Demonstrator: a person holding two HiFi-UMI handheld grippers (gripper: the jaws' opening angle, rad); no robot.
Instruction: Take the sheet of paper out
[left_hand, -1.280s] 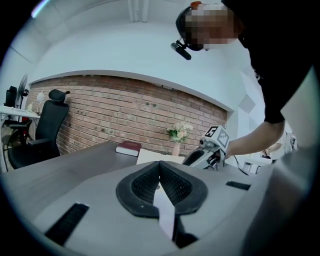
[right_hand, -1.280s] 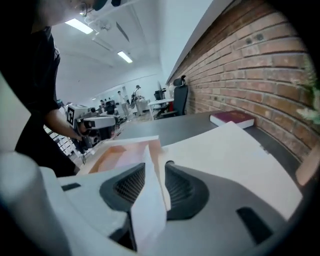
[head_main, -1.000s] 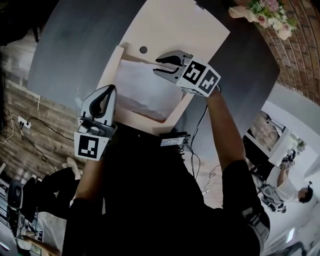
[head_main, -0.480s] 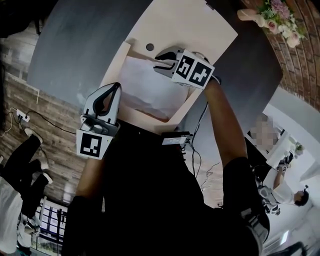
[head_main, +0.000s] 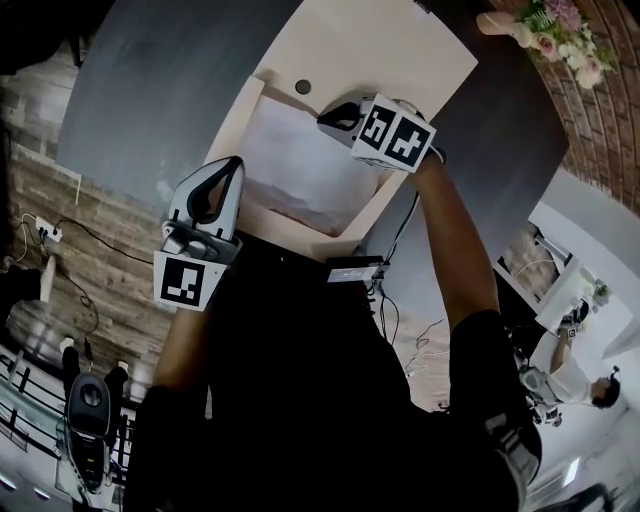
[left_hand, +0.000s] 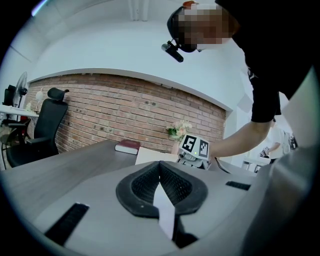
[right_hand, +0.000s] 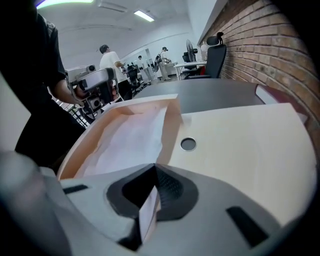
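**Jaws shut at the paper's edge**

My right gripper (head_main: 328, 120) has just pinched shut at the far edge of the sheet of paper (head_main: 295, 170) lying in the open box (head_main: 243, 112). Whether it caught the sheet, I can't tell. I'd lift slowly and watch that the sheet follows. My left gripper (head_main: 230, 168) hovers shut, empty.

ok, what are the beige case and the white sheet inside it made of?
Case: stiff matte beige board, card or possibly faux leather; flat flap, upright walls, dark round snap.
Sheet: thin white paper, maybe tissue-like; rumpled and lying limp.
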